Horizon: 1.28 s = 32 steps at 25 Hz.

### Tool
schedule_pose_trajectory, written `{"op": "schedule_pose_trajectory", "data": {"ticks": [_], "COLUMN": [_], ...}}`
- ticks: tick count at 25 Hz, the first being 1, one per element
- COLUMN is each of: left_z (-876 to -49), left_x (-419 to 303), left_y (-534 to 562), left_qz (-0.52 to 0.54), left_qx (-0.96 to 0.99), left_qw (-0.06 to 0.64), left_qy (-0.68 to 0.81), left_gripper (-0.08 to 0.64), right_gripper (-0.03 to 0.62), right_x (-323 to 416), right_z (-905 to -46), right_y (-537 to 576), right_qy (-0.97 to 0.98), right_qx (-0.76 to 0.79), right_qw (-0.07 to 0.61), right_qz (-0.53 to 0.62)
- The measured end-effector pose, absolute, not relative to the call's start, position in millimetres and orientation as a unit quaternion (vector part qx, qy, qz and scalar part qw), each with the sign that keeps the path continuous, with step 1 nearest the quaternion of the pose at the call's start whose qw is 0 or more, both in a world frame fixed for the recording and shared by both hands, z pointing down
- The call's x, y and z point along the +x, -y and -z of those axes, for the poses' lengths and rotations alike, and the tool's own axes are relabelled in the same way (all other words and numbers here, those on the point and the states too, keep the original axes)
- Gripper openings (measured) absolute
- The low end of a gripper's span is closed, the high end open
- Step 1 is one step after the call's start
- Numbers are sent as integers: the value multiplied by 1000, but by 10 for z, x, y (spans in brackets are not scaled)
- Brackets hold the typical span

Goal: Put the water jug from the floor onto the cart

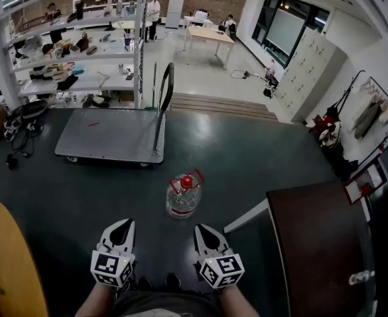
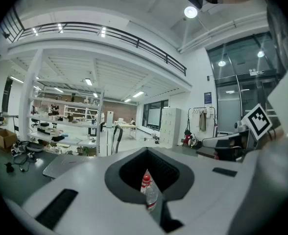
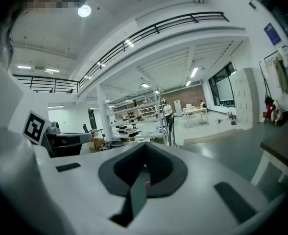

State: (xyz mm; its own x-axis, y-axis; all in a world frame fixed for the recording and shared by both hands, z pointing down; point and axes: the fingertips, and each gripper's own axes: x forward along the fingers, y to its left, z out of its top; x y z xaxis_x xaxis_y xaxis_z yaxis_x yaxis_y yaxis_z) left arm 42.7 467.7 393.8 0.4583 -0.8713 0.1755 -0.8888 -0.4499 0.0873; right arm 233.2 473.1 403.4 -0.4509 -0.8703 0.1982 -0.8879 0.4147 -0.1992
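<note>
Right, the left gripper and right gripper sit at lower centre, jaws pinched together and empty, likely lining up either side of the water jug. It stands on the floor mid-frame, short of the cart at upper left.

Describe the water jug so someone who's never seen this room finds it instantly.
Find the grey platform cart parked on the dark floor. Just off its handle-end corner, nearer the camera, stands the water jug. It is clear plastic with a red cap and red handle, the only bottle on that open floor.
</note>
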Motion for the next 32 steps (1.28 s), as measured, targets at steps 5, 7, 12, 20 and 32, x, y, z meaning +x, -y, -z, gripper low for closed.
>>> {"op": "schedule_pose_trajectory", "data": {"ticks": [5, 7, 12, 20, 32], "left_z": [-3888, -3871, -3833, -4014, -4101], "left_x": [413, 376, 327, 143, -488], "left_y": [-4742, -4763, -4833, -5023, -5098], "left_qz": [-50, -50, -49, -44, -50], "left_qx": [848, 845, 843, 838, 825], "left_qw": [83, 85, 78, 112, 120], "left_qy": [521, 525, 530, 532, 549], "left_gripper": [8, 8, 8, 8, 8], "right_gripper": [-11, -11, -11, -11, -11], "right_x": [2291, 2235, 2148, 2079, 2031], "right_z": [-4015, -4006, -4029, -4184, -4299], "right_y": [-4770, -4777, -4781, -4816, -4881], "right_qy": [846, 849, 854, 846, 828], "right_qx": [514, 509, 501, 506, 531], "right_qw": [30, 32, 38, 19, -14], "right_qz": [-140, -138, -136, -167, -178]}}
